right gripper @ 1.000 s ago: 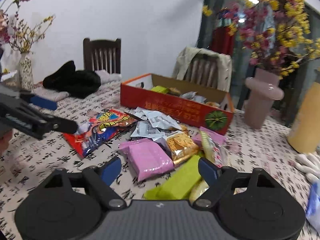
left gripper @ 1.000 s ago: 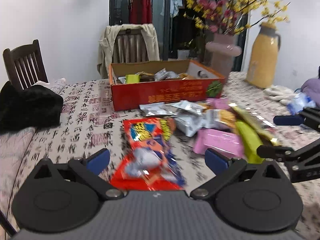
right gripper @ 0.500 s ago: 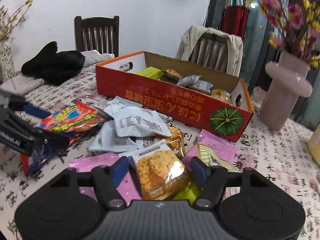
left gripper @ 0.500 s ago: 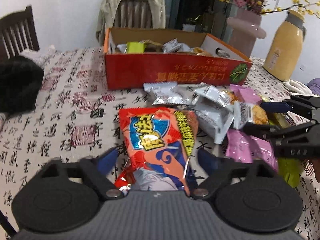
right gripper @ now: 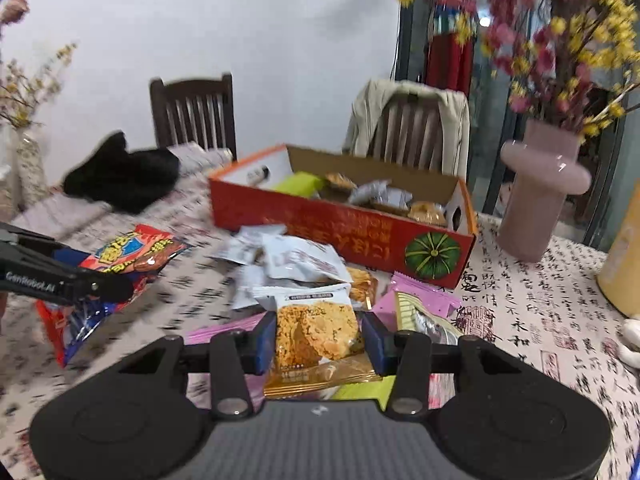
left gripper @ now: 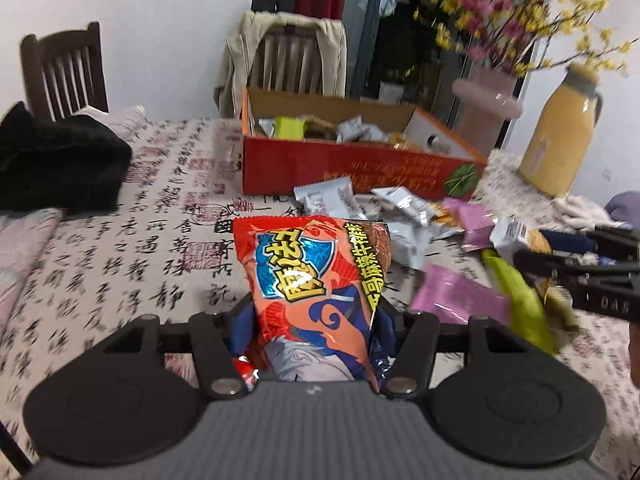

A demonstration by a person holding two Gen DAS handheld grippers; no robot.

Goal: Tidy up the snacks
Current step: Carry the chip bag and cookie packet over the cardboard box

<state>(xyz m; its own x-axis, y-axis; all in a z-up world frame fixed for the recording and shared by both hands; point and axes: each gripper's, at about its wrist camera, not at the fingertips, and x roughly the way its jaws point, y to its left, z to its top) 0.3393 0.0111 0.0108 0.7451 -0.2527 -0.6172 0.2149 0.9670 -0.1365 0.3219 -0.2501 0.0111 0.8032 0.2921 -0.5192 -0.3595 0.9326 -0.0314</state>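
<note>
Both grippers are now closing on packets that were lying free a second ago. I am holding the red chip bag [left gripper: 316,280] in the left gripper [left gripper: 314,320], pinched at its lower end, top pointing at the orange box [left gripper: 352,164]. The right gripper [right gripper: 318,340] is squeezing the golden cracker packet [right gripper: 316,332] — fingers narrow, pads on both sides. I judge the task as partly done: several snacks are sitting in the box already, while silver packets [right gripper: 296,260], pink packets [left gripper: 460,300] and a green one [left gripper: 520,292] are lying just in front of it on the tablecloth [left gripper: 120,248].
</note>
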